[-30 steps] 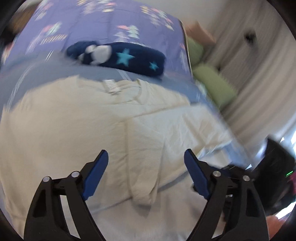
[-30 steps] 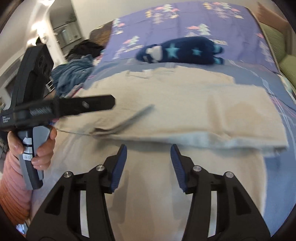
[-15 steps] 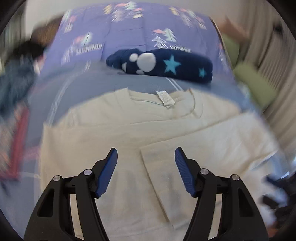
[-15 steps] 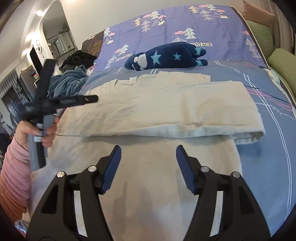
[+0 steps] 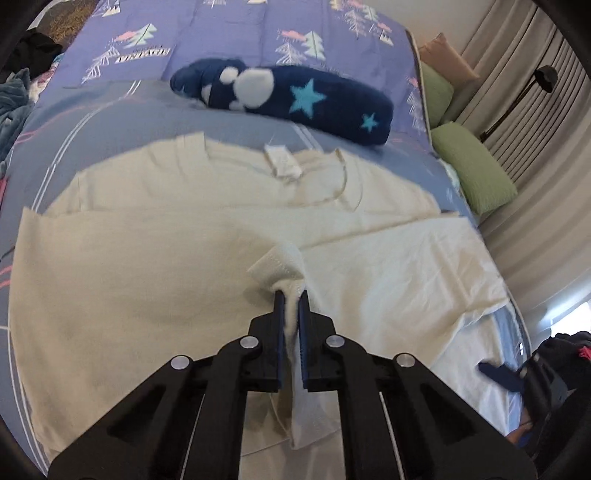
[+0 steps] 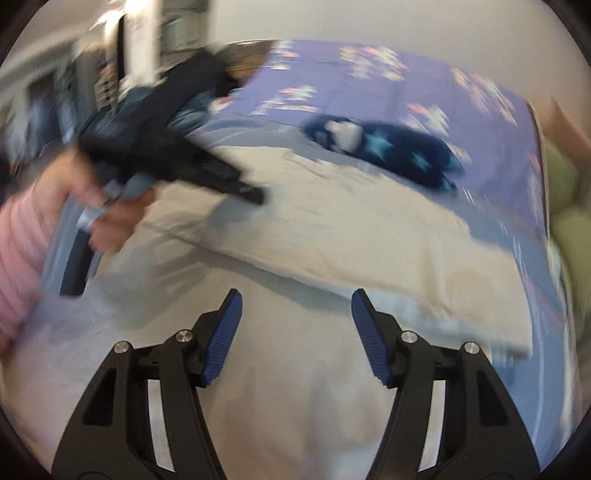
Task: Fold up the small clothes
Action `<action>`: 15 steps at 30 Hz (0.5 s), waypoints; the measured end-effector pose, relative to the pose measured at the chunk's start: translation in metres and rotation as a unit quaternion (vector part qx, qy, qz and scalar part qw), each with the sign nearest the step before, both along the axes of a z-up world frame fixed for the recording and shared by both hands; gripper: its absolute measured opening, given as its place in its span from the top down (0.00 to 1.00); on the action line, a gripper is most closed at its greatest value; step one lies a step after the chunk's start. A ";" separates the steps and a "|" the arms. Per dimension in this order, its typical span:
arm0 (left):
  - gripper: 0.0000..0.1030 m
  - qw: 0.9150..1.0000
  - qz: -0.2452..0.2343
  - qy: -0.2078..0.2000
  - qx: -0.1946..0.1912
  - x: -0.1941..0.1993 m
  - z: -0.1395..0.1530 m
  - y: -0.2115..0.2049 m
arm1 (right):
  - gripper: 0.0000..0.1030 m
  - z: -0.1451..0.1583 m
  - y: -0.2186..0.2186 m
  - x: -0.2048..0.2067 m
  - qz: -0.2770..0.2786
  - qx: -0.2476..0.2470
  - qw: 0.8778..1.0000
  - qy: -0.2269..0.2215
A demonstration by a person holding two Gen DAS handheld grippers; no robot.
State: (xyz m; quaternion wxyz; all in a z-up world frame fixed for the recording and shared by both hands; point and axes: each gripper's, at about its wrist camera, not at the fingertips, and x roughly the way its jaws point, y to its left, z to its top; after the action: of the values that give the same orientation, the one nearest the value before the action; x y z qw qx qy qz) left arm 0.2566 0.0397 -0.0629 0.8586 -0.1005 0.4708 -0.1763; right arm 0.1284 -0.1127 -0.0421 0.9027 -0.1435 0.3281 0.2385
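Observation:
A cream T-shirt lies flat on the bed, neck label at the far side. My left gripper is shut on a bunched hemmed edge of the shirt near its middle. In the right wrist view the shirt shows with one part folded over, and the view is blurred. My right gripper is open and empty above the near part of the shirt. The left gripper and the hand holding it also show at the left of that view.
A navy plush toy with stars lies beyond the shirt on the purple tree-print bedspread. Green pillows and curtains are at the right. Dark clothes sit at the lower right, blue clothes at the far left.
My left gripper has closed on the shirt's edge; it was open before. My right gripper has opened wider and swung, blurring its view.

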 end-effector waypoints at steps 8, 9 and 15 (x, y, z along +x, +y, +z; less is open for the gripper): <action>0.94 1.000 -0.007 0.002 -0.009 0.001 0.008 0.001 | 0.57 -0.020 0.082 0.006 0.071 -0.116 0.988 -0.073; 0.94 1.000 -0.007 0.003 -0.012 0.001 0.008 0.003 | 0.57 -0.022 0.087 0.011 0.063 -0.127 0.987 -0.082; 0.94 1.000 -0.007 -0.010 -0.026 0.001 0.017 0.010 | 0.97 -0.021 0.082 0.035 0.023 -0.123 0.989 -0.075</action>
State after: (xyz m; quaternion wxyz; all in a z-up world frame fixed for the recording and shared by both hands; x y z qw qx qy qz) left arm 0.2577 0.0494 -0.0458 0.8590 -0.1179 0.4580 -0.1960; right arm 0.1638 -0.0304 -0.0634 0.8942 -0.2788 0.2834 0.2058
